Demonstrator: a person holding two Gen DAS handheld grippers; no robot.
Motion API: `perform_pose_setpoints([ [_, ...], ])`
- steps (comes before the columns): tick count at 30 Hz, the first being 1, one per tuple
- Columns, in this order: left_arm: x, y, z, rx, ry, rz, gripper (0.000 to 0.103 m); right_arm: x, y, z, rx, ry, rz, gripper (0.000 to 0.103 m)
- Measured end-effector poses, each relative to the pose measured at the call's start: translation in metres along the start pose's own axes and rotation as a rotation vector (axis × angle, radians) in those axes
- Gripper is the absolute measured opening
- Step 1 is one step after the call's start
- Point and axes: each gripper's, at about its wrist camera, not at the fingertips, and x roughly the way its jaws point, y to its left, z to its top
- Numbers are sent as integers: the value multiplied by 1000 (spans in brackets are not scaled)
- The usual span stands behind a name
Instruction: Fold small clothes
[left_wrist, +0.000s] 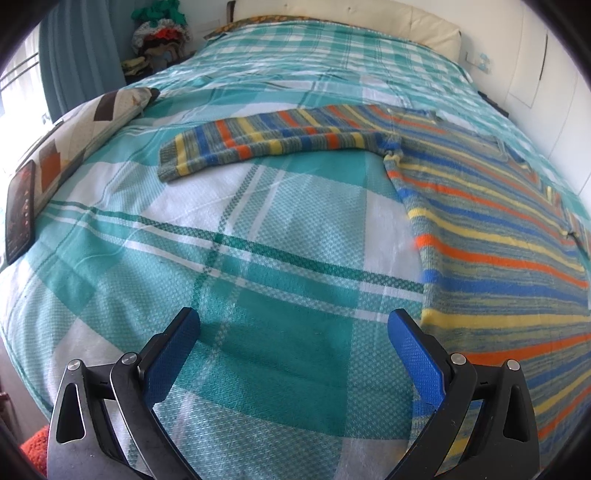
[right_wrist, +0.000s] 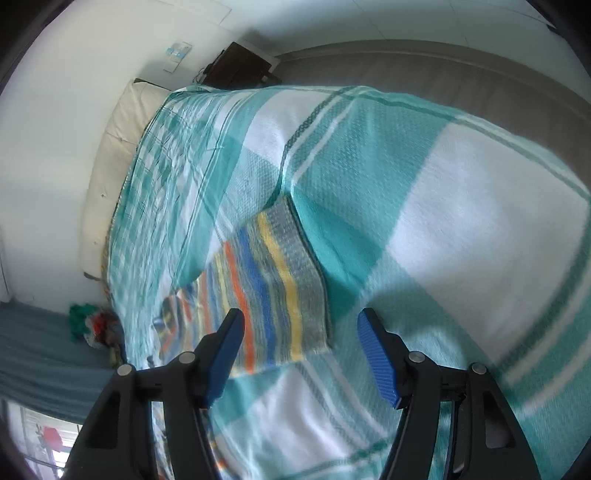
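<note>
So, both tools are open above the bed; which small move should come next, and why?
Probably lower the right tool onto the grey cuff of the striped knitted sweater and close on it. That sleeve end lies flat just ahead of its open fingers, and nothing is folded yet. The left tool hangs over bare teal checked blanket.

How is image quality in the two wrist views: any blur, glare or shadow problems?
Left wrist view: sharp, evenly daylit, striped sweater and bedspread weave crisp; window at the left edge blown out; fisheye bulges the bed. Right wrist view: motion-smeared, sleeve cuff and plaid soft; right tool stays sharp and casts a shadow.
</note>
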Motion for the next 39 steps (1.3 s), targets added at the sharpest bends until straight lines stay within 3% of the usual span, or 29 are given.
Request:
perform_pose_setpoints([
  [3, 4, -4, -2, 20, 7, 19, 102, 23, -5, 5, 50, 31, 22, 53],
  [5, 5, -6, -3, 29, 12, 29, 102, 28, -5, 4, 42, 25, -1, 25],
  [7, 6, -7, -3, 36, 14, 34, 102, 33, -11, 5, 59, 37, 0, 8],
  [8, 6, -7, -3, 37, 13, 34, 102, 33, -14, 6, 73, 45, 17, 7],
  [11, 5, -6, -3, 32, 13, 22, 102, 14, 10, 8, -25, -12, -6, 6],
  [13, 5, -5, -3, 28, 13, 17, 102, -3, 60, -2, -201, -56, -7, 6],
  [15, 6, -5, -2, 26, 13, 15, 102, -12, 116, -17, -336, -67, 56, 6],
  [18, 6, -5, -2, 25, 14, 13, 102, -4, 210, -50, -498, -7, 179, 6],
  [21, 6, -4, -3, 24, 17, 6, 102, 25, 290, -100, -664, 89, 248, 8],
  [22, 7, -4, -3, 26, 20, 6, 102, 36, 307, -122, -712, 134, 263, 15],
  [23, 7, -4, -3, 29, 21, 6, 102, 51, 326, -138, -763, 183, 261, 38],
  [25, 7, -4, -4, 32, 20, 4, 102, 64, 337, -156, -818, 216, 250, 54],
  [29, 8, -3, -3, 29, 24, -7, 102, 52, 324, -149, -824, 157, 250, 54],
  [31, 8, -3, -2, 28, 24, -8, 102, 48, 307, -135, -821, 127, 193, 54],
  [33, 9, -4, -2, 28, 25, -2, 102, 54, 290, -123, -872, 117, 81, 45],
  [34, 9, -4, -2, 28, 23, 2, 102, 61, 280, -124, -910, 138, 25, 32],
  [35, 9, -4, -2, 26, 21, 5, 102, 68, 273, -126, -934, 167, -16, 28],
  [37, 2, -2, 0, -4, 20, -17, 101, 83, 261, -138, -1013, 183, -123, 28],
  [39, -16, -1, 8, -51, 3, -117, 101, 86, 254, -152, -1093, 162, -172, 29],
])
